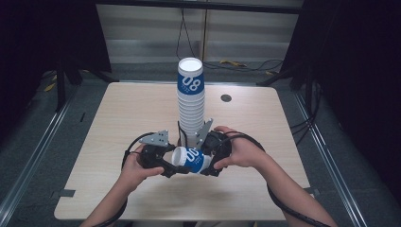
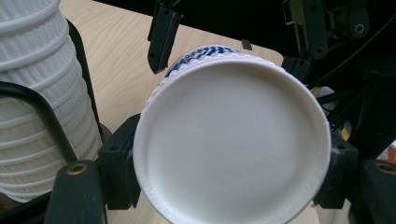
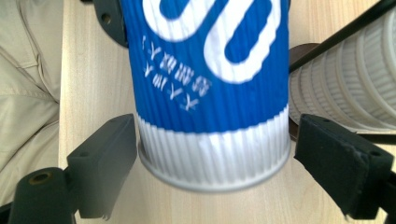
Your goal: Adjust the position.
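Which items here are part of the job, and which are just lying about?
In the job:
- blue-and-white ribbed paper cup, lying sideways between both grippers
- tall stack of white ribbed paper cups
- left hand-held gripper, shut on the cup's rim
- right hand-held gripper, jaws either side of the cup's base

Lying about:
- round dark grommet in the wooden table

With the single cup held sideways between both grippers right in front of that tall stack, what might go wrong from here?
1. The tall stack of cups stands just behind the left gripper and right gripper; a bump could topple it.
2. In the right gripper view, the right gripper's pads flank the blue cup with small gaps; if the left lets go, the cup may drop.
3. The left gripper clamps the cup's thin rim, which might crush.
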The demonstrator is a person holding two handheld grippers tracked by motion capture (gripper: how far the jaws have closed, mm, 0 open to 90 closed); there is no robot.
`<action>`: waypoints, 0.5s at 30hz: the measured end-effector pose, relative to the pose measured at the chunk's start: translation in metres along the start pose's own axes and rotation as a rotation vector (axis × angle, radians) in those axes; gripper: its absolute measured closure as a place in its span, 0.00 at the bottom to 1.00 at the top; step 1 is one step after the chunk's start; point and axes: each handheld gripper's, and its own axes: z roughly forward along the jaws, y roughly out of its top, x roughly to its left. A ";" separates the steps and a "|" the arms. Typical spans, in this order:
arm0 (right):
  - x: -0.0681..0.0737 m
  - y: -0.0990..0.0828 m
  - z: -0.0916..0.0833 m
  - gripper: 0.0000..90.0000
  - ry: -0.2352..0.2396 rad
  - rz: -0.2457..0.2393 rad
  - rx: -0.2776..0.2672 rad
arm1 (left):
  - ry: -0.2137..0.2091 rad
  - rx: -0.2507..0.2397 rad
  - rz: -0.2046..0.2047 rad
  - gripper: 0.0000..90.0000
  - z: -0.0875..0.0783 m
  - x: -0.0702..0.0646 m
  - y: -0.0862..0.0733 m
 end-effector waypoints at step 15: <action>-0.003 -0.033 -0.006 0.13 -0.038 0.107 -0.185 | 0.018 -0.007 -0.008 0.30 -0.006 0.003 0.000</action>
